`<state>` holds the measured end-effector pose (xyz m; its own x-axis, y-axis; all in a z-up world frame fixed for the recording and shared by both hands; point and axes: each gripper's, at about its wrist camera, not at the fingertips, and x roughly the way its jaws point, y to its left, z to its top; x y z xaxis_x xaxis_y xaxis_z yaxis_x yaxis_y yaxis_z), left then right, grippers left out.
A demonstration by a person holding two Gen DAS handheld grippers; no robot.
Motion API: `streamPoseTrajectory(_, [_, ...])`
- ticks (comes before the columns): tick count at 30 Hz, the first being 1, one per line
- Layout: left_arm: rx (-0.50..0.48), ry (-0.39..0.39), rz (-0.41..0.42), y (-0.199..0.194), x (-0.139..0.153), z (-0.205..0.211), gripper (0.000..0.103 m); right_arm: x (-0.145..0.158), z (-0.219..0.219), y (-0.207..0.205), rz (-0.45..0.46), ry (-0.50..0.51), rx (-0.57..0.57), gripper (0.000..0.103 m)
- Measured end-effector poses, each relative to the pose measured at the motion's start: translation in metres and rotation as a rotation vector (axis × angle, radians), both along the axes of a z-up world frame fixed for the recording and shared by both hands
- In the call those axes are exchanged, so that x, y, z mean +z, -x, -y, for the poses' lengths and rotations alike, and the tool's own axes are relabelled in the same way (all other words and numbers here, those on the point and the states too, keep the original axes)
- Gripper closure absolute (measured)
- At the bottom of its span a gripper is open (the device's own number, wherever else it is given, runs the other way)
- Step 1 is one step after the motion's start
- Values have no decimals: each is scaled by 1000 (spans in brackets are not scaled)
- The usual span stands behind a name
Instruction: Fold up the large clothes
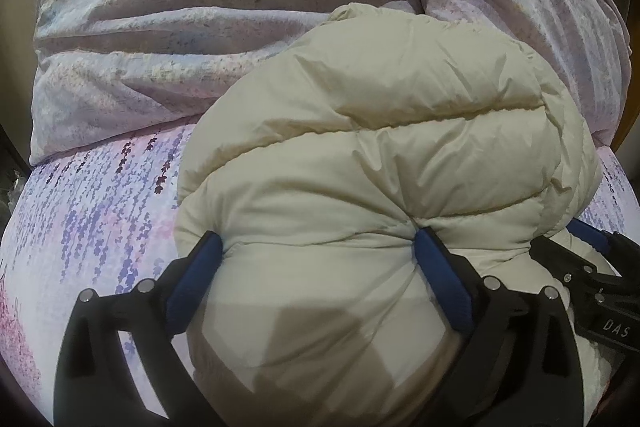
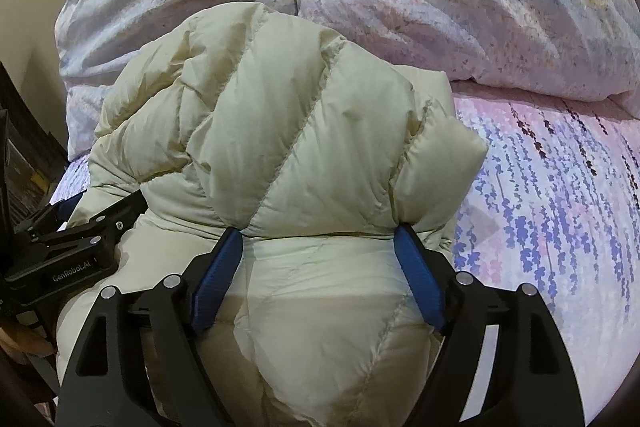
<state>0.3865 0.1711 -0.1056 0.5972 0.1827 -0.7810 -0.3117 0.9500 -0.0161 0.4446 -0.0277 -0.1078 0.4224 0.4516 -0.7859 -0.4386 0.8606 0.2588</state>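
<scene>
The cream jacket (image 1: 372, 131) is clenched by the left claw (image 1: 320, 243) and right claw (image 2: 320, 231), kept bundled over the bed (image 2: 560, 207) for folding.

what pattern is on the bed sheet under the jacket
Hanging purple and pink flower strands on a pale sheet, clearest in the right wrist view.

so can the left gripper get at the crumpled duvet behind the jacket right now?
Probably not: the left gripper is clamped on the puffer jacket, whose bulk sits between it and the duvet.
</scene>
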Motion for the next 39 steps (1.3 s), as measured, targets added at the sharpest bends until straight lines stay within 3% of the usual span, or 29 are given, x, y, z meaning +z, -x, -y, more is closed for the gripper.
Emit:
streamPoseTrajectory(9, [5,12,-30,-3,8,-1,3,17,-3,-4,-45,77,-12,18])
streamPoseTrajectory(13, [18,45,-20,13,24,-3,3,36,11,7,-38,86,-37,8])
streamPoseTrajectory(21, [13,60,31,81,58,7,3,70,42,44,-17,70,-62,1])
streamPoseTrajectory(29, [21,108,33,156,76,21,3,90,47,111,8,158,5,1])
streamPoseTrajectory(39, [35,166,33,228,86,49,3,107,68,172,-25,79,14,1])
